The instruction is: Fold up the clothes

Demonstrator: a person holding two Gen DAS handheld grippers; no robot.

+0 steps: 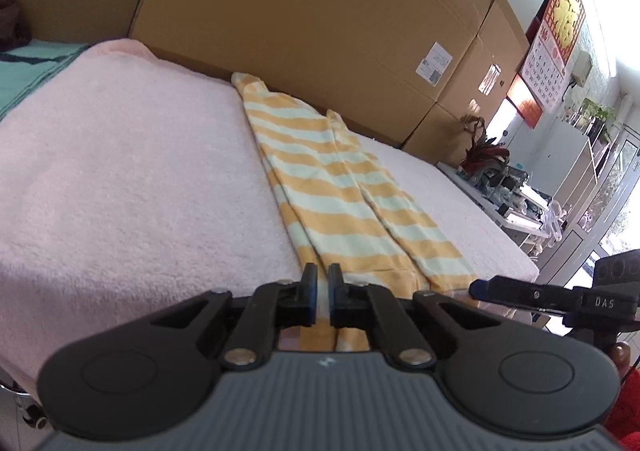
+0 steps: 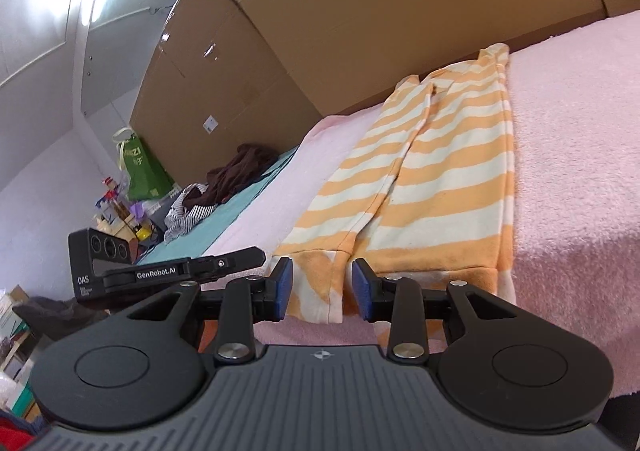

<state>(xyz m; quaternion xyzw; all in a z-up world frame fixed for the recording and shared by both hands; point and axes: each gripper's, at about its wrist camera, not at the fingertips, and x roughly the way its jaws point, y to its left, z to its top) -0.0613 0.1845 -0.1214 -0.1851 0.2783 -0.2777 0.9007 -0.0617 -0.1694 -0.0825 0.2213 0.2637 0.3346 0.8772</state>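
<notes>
A pair of orange and cream striped trousers (image 1: pixel 340 179) (image 2: pixel 432 179) lies flat and lengthwise on a pink fleece blanket (image 1: pixel 120 151) (image 2: pixel 580 131). Its near end hangs slightly over the blanket's front edge. My left gripper (image 1: pixel 322 287) is shut, its jaws pinching the near hem at one corner; in the right wrist view the left gripper (image 2: pixel 256 253) comes in from the left side. My right gripper (image 2: pixel 320 287) stands open, with the hem lying between its blue pads (image 2: pixel 285 287) but not squeezed. In the left wrist view the right gripper's tip (image 1: pixel 478 288) sits at the hem's other corner.
Large cardboard boxes (image 1: pixel 320 11) (image 2: pixel 320 11) line the far side of the blanket. A teal sheet (image 2: pixel 224 227) with a pile of dark clothes (image 2: pixel 240 167) lies beyond one end, near a green bag (image 2: pixel 144 171). A cluttered side table with a plant (image 1: pixel 484 155) stands past the other end.
</notes>
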